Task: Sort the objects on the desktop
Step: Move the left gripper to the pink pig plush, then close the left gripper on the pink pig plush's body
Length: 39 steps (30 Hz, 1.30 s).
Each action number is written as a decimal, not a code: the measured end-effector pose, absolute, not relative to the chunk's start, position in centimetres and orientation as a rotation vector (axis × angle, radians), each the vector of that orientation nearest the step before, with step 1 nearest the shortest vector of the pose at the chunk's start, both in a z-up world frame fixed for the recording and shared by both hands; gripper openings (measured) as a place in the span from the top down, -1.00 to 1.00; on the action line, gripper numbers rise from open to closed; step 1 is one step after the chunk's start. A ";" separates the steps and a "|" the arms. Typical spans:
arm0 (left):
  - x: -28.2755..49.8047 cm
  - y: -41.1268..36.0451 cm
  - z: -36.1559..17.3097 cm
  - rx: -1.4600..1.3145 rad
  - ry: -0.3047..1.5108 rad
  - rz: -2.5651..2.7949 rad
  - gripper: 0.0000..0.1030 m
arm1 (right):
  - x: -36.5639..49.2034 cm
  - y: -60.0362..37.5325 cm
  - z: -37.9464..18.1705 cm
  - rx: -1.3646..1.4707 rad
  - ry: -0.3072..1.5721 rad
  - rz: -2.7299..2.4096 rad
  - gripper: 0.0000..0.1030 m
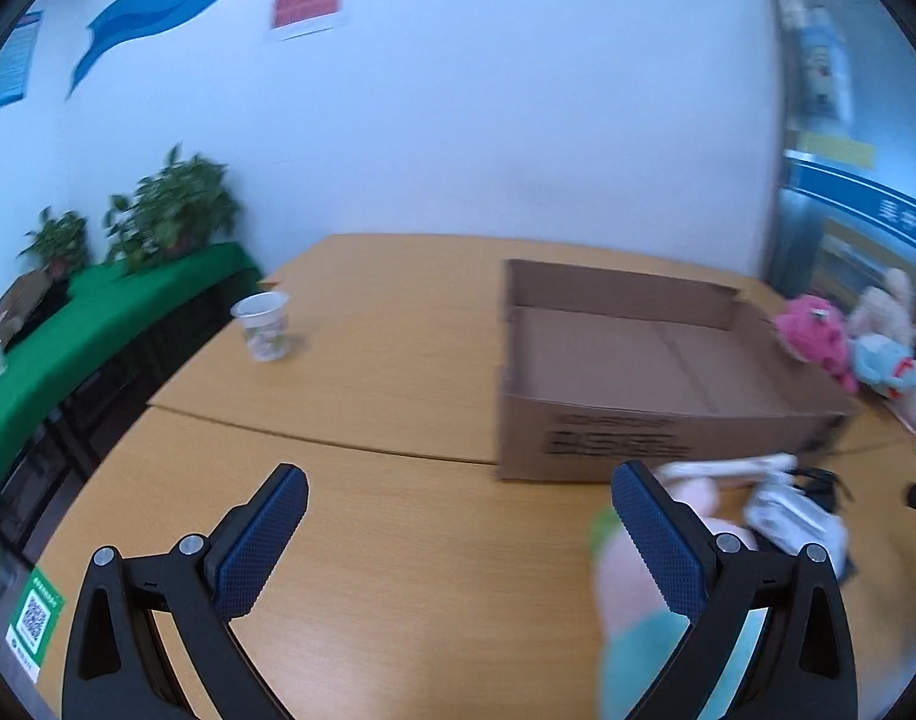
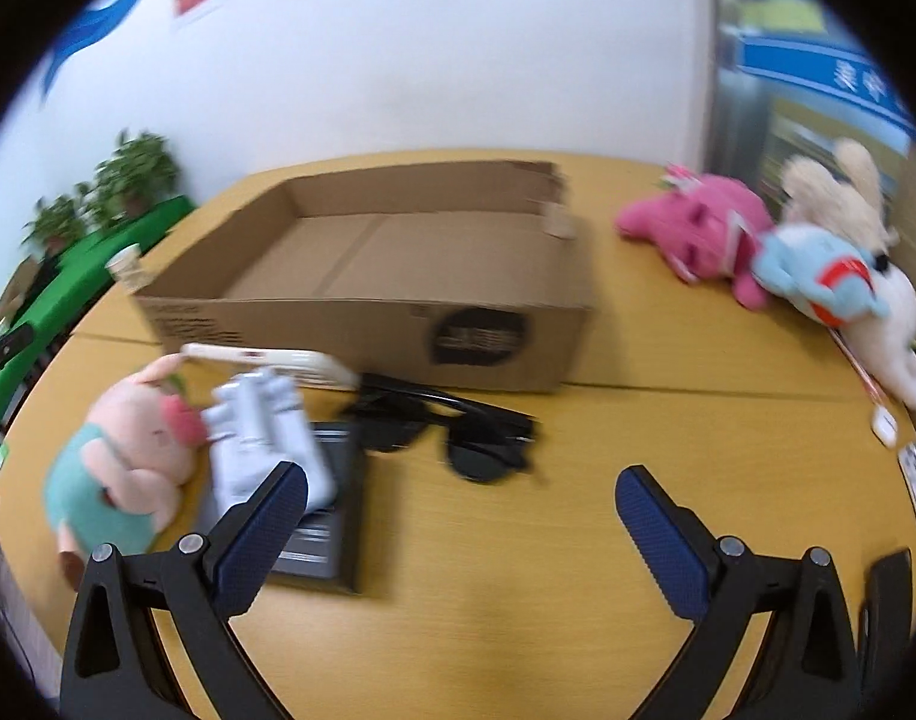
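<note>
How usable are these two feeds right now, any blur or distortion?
Left wrist: motion blur smears the cardboard box and plastic cup; fisheye bends the table edges. Right wrist: pig plush and sunglasses are blurred; both open grippers stay sharp.

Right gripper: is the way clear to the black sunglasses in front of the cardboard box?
Probably yes. The right gripper has its jaws open, and the black sunglasses lie on bare table just ahead of it, with nothing between them.

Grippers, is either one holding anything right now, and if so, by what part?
Nothing is held. The left gripper and right gripper are both open, with only bare table between their fingers.
</note>
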State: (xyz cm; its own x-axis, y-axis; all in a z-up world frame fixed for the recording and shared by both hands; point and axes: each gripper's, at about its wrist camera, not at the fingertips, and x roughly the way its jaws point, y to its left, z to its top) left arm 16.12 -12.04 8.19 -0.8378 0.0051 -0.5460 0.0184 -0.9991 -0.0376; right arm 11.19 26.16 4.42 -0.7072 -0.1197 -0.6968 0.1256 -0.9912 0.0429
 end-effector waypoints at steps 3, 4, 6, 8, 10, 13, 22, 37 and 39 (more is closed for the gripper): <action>17.2 -9.0 7.9 1.024 0.100 -3.130 -1.00 | 11.7 22.7 4.5 1.071 0.076 -2.736 -0.99; 17.5 -7.9 7.7 1.049 0.090 -3.146 -1.00 | 11.9 21.9 4.4 1.063 0.078 -2.722 -0.99; 17.8 -5.8 6.9 1.103 0.030 -3.144 -1.00 | 12.1 21.0 4.4 1.056 0.047 -2.692 -0.99; 17.8 -4.4 6.3 1.132 -0.022 -3.136 -1.00 | 12.3 20.3 4.3 1.051 0.010 -2.663 -0.99; 17.8 -3.7 5.9 1.133 -0.035 -3.126 -1.00 | 12.4 19.6 4.1 1.046 0.019 -2.644 -0.99; 17.8 -3.8 5.4 1.163 0.005 -3.144 -1.00 | 12.5 19.0 3.9 1.036 0.023 -2.614 -0.99; 17.4 -3.9 3.2 1.295 0.074 -3.124 0.09 | 11.8 18.5 2.6 1.047 -0.084 -2.494 0.68; 18.7 -4.5 2.1 1.439 0.212 -3.135 -0.92 | 9.4 15.9 2.3 1.054 -0.160 -2.355 -0.55; 18.0 -4.5 0.6 1.523 0.208 -3.091 -0.84 | 8.8 15.2 2.2 1.066 -0.148 -2.337 -0.55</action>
State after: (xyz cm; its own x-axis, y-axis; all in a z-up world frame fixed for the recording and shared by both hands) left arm 18.02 -4.49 0.59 -0.5721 0.3255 -0.7528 -0.2216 -0.9451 -0.2402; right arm 8.83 15.25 2.22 -0.5263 -0.5330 -0.6625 0.4453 -0.8365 0.3193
